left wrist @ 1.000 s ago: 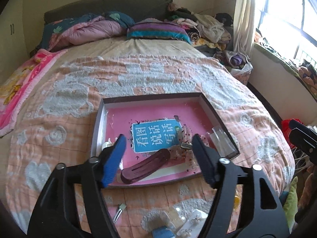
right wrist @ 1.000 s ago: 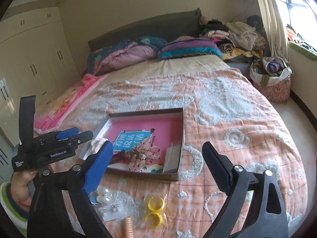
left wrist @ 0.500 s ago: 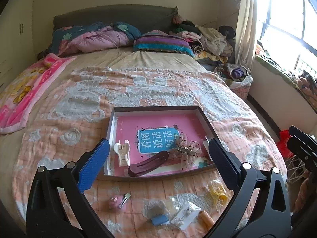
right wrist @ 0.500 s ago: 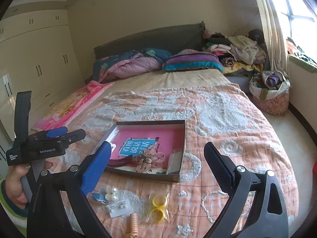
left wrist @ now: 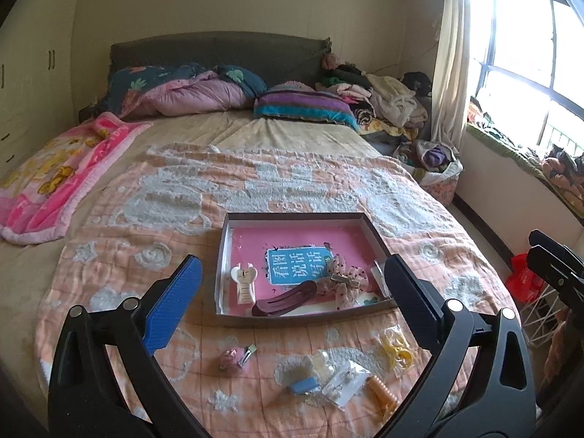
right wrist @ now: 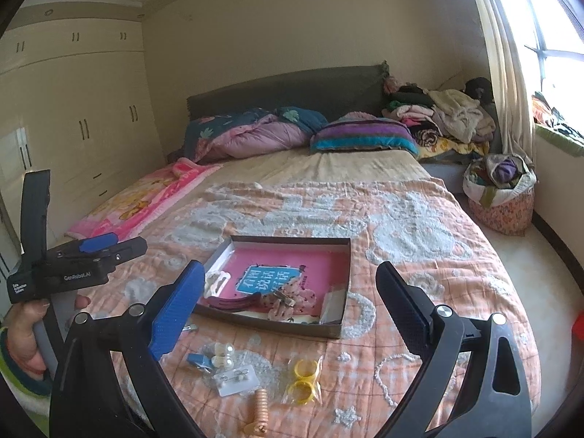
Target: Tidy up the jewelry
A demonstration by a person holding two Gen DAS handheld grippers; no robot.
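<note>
A shallow box with a pink bottom (left wrist: 223, 255) (right wrist: 345, 284) lies on the bed's orange quilt. Inside it are a white claw clip (left wrist: 244, 283), a dark red hair clip (left wrist: 284, 303) (right wrist: 233, 301) and a dotted bow clip (left wrist: 345, 284) (right wrist: 288, 301). On the quilt in front of the box lie a pink clip (left wrist: 235, 357), a blue clip (left wrist: 303, 386) (right wrist: 199, 360), an earring card (left wrist: 343, 387) (right wrist: 233, 379), yellow rings in a bag (left wrist: 396, 348) (right wrist: 303, 379) and an orange spiral tie (left wrist: 381, 394) (right wrist: 259, 407). My left gripper (left wrist: 292, 314) and right gripper (right wrist: 288, 314) are both open and empty, held above the near items.
Pillows and folded bedding (left wrist: 204, 91) lie at the headboard, a pink blanket (left wrist: 54, 182) on the left. A clothes pile (left wrist: 383, 98) and a basket (right wrist: 500, 189) stand on the right by the window. Wardrobes (right wrist: 73, 120) line the left wall.
Both grippers pulled back and up from the box. The left gripper opened wider and left the white claw clip in the box. More loose items in front now show.
</note>
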